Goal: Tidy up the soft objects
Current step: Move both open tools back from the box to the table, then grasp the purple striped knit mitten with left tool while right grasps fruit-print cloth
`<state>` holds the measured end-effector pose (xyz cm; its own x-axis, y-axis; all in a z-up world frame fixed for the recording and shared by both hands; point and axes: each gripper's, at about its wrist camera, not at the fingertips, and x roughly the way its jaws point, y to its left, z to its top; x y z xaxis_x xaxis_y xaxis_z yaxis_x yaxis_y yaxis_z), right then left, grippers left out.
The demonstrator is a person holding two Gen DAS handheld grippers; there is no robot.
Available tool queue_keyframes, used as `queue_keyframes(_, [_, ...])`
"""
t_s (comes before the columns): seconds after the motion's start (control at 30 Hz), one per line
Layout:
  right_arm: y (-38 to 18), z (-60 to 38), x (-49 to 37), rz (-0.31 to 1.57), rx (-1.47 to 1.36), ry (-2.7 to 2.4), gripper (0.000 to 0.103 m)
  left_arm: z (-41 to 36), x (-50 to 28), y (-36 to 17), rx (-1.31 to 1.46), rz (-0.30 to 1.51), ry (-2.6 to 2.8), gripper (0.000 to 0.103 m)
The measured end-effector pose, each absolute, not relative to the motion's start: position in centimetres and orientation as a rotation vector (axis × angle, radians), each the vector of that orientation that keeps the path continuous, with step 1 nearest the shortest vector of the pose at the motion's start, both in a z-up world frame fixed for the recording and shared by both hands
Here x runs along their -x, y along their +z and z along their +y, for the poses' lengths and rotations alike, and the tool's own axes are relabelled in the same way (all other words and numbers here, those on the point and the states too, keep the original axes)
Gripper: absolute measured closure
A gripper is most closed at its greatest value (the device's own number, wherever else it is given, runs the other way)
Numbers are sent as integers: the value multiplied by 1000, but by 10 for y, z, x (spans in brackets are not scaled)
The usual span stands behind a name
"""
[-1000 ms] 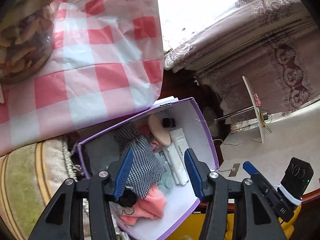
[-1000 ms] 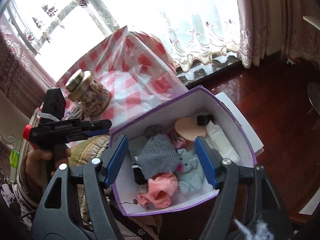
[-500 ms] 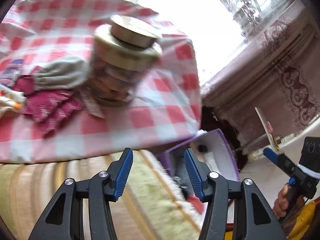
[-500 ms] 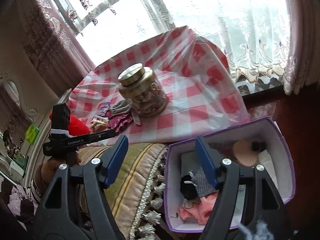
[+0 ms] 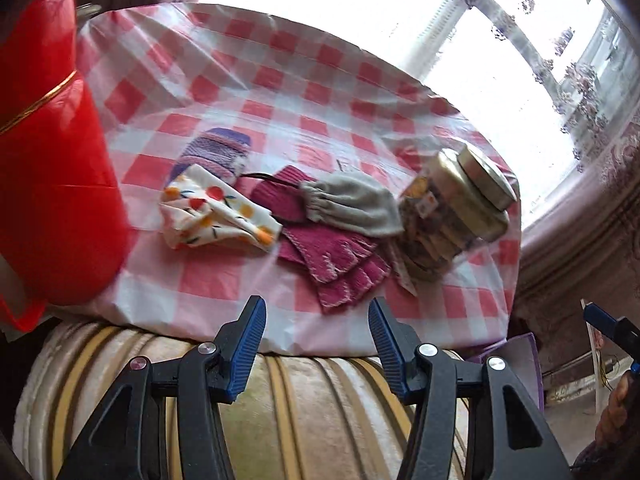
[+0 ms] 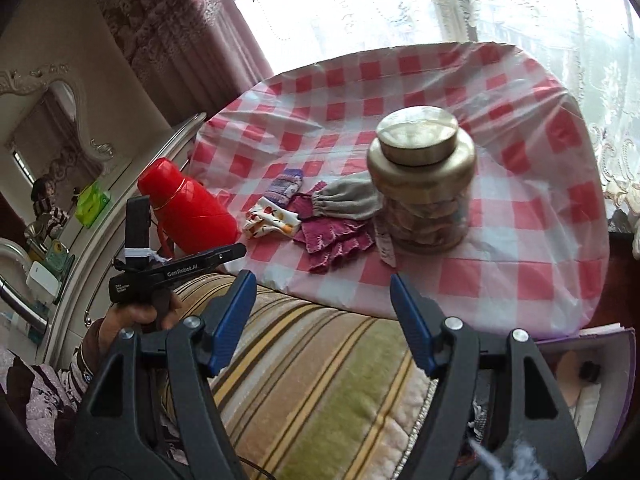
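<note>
Both of my grippers have swung away from the purple-edged white cardboard box (image 6: 608,364) since a second ago; it filled both views then and now shows only at the lower right of the right wrist view, beside the striped cushioned seat (image 6: 320,368). I now face the table under its red-and-white checked plastic cloth (image 5: 304,80).

I take the glass jar with the brass-coloured lid (image 5: 452,208) as my landmark. Just left of it, touching or nearly so, lies a grey gathered fabric pouch (image 5: 352,204), resting on a pair of magenta knitted fingerless gloves (image 5: 336,256). Further left of the jar is a white cloth printed with orange and red fruit (image 5: 212,216), and behind that a purple striped knitted mitten (image 5: 216,152). Well left of the jar, at the table's edge, stands a red plastic thermos (image 5: 44,152).

My left gripper (image 5: 316,344) has its blue pads apart with nothing between them, held over the seat short of the table edge. My right gripper (image 6: 322,320) is likewise spread and empty. The hand (image 6: 136,316) carrying the left tool shows in the right wrist view.
</note>
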<state>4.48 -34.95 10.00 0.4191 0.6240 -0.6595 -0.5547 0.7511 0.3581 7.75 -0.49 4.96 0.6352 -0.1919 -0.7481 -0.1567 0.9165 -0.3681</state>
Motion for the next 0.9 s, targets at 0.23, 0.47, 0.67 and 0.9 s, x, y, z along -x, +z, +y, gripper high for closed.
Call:
queue_keyframes(0.23, [84, -281, -82, 933, -35, 808, 30, 24, -115, 46, 320, 896, 62, 48])
queue_keyframes(0.47, [56, -221, -115, 1024, 15, 869, 30, 43, -208, 41, 204, 940, 170, 39])
queue_keyframes(0.67, [29, -183, -134, 1076, 77, 887, 30, 80, -267, -4, 297, 1093, 265, 39])
queue_keyframes(0.9, [-4, -161, -159, 1108, 88, 887, 30, 85, -279, -28, 266, 1110, 254, 60])
